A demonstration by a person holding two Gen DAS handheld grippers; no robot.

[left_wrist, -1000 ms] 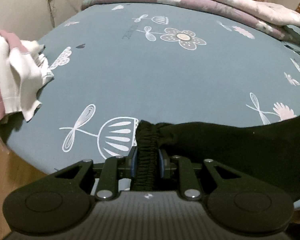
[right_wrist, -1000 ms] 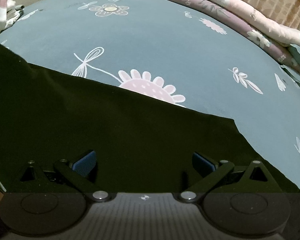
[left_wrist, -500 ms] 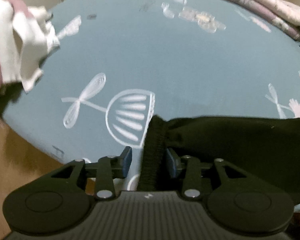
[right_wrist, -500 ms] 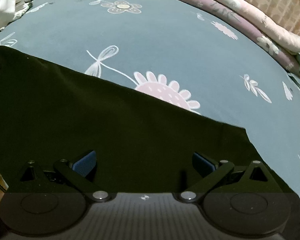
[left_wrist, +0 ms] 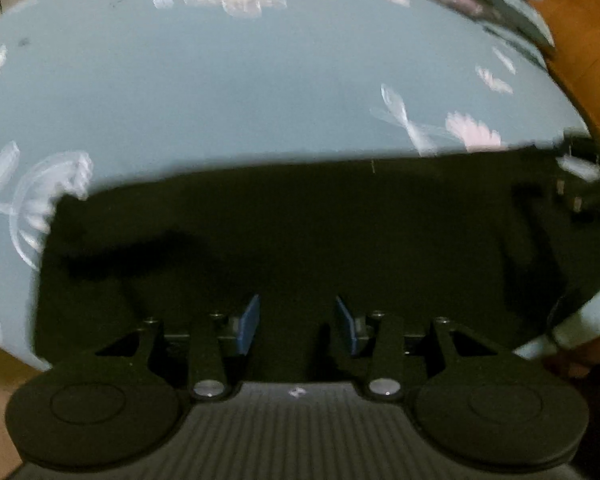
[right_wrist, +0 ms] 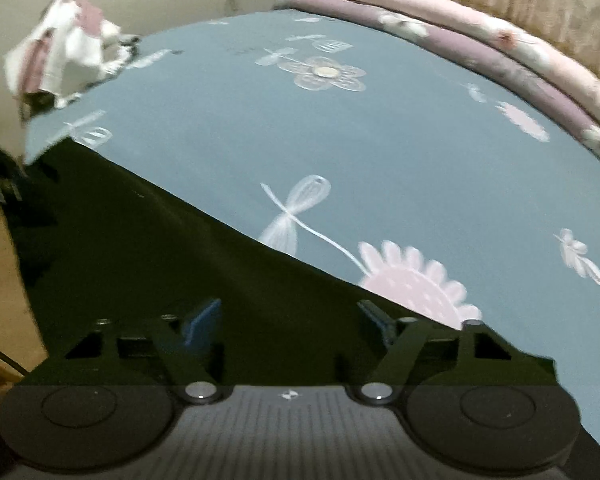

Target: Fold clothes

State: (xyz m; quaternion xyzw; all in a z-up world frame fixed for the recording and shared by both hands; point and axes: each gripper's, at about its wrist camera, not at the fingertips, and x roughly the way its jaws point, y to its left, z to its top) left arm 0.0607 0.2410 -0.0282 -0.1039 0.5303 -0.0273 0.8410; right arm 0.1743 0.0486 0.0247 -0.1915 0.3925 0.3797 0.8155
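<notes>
Blue floral bedsheet (left_wrist: 260,92) under black garment (left_wrist: 300,232).
Left gripper (left_wrist: 296,324) hovered low, jaws now parted, waistband released; right gripper (right_wrist: 288,320) wide open, empty.

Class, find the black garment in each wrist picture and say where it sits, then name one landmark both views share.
Left wrist: the black garment fills the lower middle, spreading across the frame ahead of the open left gripper.
Right wrist: it covers the lower left, under the open right gripper.
Shared landmark: the pink flower print at the garment's far edge.

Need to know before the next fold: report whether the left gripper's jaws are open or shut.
Open. The left gripper shows its blue pads apart with a clear gap, holding nothing, above the black fabric garment.
</notes>
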